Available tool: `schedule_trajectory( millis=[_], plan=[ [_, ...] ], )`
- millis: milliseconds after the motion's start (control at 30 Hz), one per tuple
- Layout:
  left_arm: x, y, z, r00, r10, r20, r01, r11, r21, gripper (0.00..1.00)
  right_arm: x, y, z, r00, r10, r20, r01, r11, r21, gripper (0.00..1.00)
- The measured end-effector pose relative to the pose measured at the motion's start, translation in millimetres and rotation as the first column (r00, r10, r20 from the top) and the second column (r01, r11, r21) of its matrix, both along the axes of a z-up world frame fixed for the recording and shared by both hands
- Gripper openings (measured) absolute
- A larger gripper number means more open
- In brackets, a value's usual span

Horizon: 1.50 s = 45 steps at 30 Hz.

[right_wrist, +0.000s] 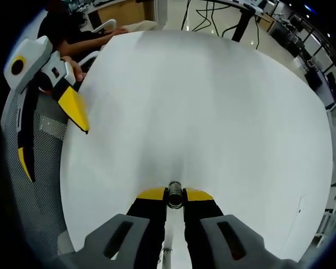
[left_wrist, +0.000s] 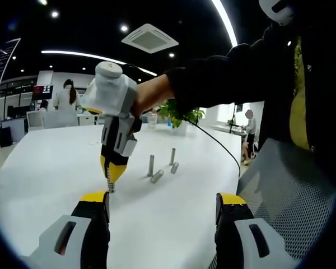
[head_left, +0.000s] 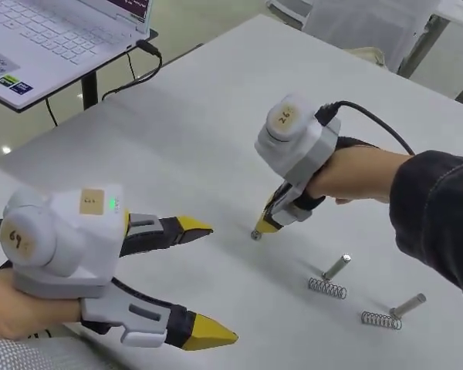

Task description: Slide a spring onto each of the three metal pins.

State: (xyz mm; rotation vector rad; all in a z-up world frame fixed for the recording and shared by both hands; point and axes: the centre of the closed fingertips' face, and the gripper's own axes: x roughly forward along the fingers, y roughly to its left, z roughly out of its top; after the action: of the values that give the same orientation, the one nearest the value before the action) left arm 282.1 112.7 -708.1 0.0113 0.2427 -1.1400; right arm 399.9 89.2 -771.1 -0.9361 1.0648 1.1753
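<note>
My right gripper (head_left: 261, 228) points down at the white table (head_left: 201, 139), shut on a small coiled spring (head_left: 256, 234) whose lower end rests on the tabletop. In the right gripper view the spring (right_wrist: 175, 197) sits pinched between the yellow tips, with a round metal end showing. Two metal pins (head_left: 336, 267) (head_left: 409, 304) stand to the right, each with a loose spring (head_left: 326, 288) (head_left: 381, 320) lying at its foot. The same pins (left_wrist: 151, 165) (left_wrist: 172, 156) stand behind the right gripper (left_wrist: 110, 180) in the left gripper view. My left gripper (head_left: 220, 281) hovers open and holds nothing at the near left.
A laptop (head_left: 54, 38) sits on a stand past the table's far left edge, with a cable (head_left: 150, 55) hanging from it. A mesh chair (right_wrist: 45, 185) stands by the table's near side. Bare tabletop lies between the two grippers.
</note>
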Motion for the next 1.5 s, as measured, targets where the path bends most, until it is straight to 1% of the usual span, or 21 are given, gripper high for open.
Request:
schedule_trajectory(
  millis=[167,367,667,767,1000,1200,1267,1300,1333,1400,1433,1467,1500],
  plan=[
    [0.1,-0.4,0.0,1.000,-0.001,-0.002,0.001,1.000,-0.001,0.74,-0.8,0.2,-2.4,1.000,-0.004,-0.001,0.004,1.000,0.005,0.09],
    [0.1,-0.7,-0.5,1.000,-0.002,-0.003,0.002,1.000,0.001,0.74,2.5,0.9,-5.1,1.000,-0.008,-0.004,0.008,1.000,0.017,0.10],
    [-0.5,-1.3,-1.1,1.000,-0.005,-0.006,0.005,1.000,0.005,0.74,4.6,1.5,-4.9,1.000,-0.010,-0.004,0.010,0.999,0.036,0.17],
    [-0.9,-1.4,-1.4,1.000,-0.007,-0.007,0.007,1.000,0.007,0.74,6.1,0.9,-2.5,1.000,-0.011,0.003,0.011,0.999,0.044,0.20],
    [-1.2,-2.4,-3.2,1.000,-0.015,-0.013,0.015,1.000,0.011,0.73,10.4,-3.6,17.2,0.999,-0.031,0.039,0.028,0.996,0.082,0.22],
    [-2.7,-4.5,-3.1,0.999,-0.034,-0.011,0.034,0.999,0.022,0.72,9.6,-4.3,37.1,0.996,-0.051,0.069,0.042,0.991,0.129,0.22],
    [-2.9,-5.1,-2.5,0.999,-0.041,-0.010,0.041,0.999,0.025,0.72,8.5,-5.3,47.0,0.995,-0.056,0.087,0.043,0.988,0.150,0.22],
    [-3.0,-5.2,-2.4,0.999,-0.044,-0.010,0.044,0.999,0.027,0.72,8.3,-5.5,48.7,0.994,-0.058,0.090,0.044,0.987,0.154,0.22],
    [-2.8,-5.4,-2.2,0.999,-0.047,-0.010,0.047,0.998,0.030,0.72,8.3,-6.1,54.1,0.993,-0.063,0.103,0.046,0.985,0.168,0.22],
    [-2.7,-6.1,-1.4,0.998,-0.055,-0.010,0.055,0.998,0.033,0.72,6.5,-7.4,61.3,0.991,-0.074,0.116,0.052,0.981,0.185,0.22],
    [-2.7,-6.3,-1.1,0.998,-0.056,-0.010,0.057,0.998,0.034,0.72,6.3,-7.8,62.9,0.990,-0.076,0.119,0.053,0.981,0.189,0.22],
    [-3.1,-7.8,0.3,0.998,-0.065,-0.008,0.065,0.997,0.037,0.72,4.7,-9.4,69.6,0.988,-0.085,0.129,0.057,0.977,0.207,0.22],
    [-3.3,-8.6,0.8,0.998,-0.070,-0.007,0.070,0.997,0.040,0.72,3.4,-10.1,73.0,0.987,-0.092,0.131,0.062,0.974,0.218,0.22]
  ],
)
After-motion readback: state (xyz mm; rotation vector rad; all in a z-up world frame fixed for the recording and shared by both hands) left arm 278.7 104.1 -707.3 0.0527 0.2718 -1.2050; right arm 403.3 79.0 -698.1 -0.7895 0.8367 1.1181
